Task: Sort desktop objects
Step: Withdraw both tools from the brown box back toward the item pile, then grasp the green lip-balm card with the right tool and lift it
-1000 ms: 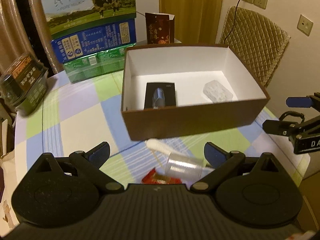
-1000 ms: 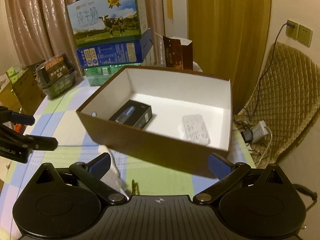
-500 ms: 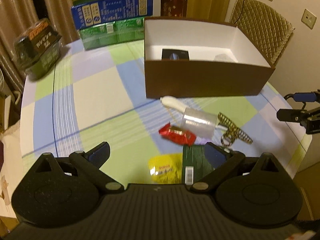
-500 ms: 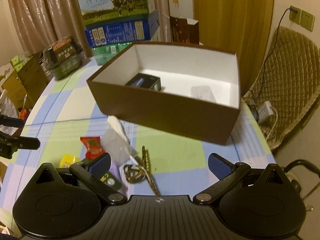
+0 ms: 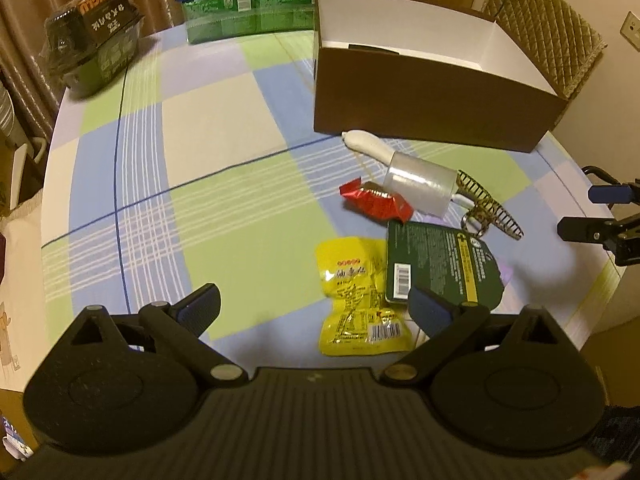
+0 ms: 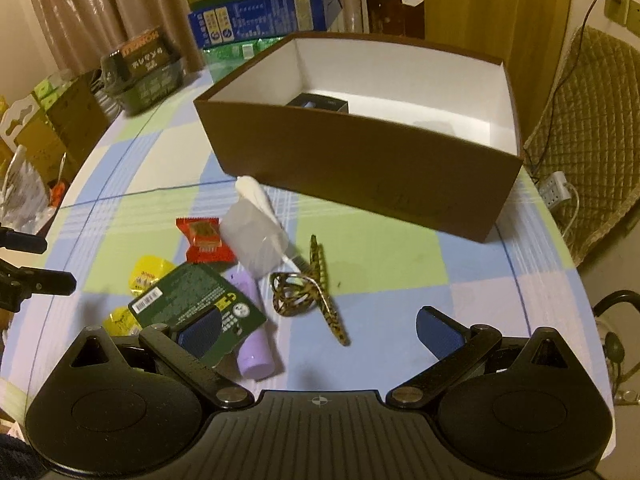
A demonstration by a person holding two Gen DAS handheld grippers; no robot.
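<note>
A brown box (image 5: 432,108) with a white inside stands on the checked tablecloth; it also shows in the right wrist view (image 6: 360,168), holding a black case (image 6: 318,103). In front of it lie a lint roller (image 5: 416,188), a red packet (image 5: 374,200), a yellow packet (image 5: 356,292), a dark green card (image 5: 440,264), a patterned hair clip (image 6: 320,292) and a lilac tube (image 6: 254,336). My left gripper (image 5: 316,308) is open above the near table, by the yellow packet. My right gripper (image 6: 318,332) is open above the clip and tube.
Stacked milk cartons (image 6: 260,12) and a dark food tub (image 5: 94,36) stand at the back of the table. A quilted chair (image 6: 592,128) is to the right. The table's right edge (image 5: 592,272) runs close to the objects.
Both grippers have pulled back and up from the box. The loose objects in front of the box have come into view. Both stay open and empty.
</note>
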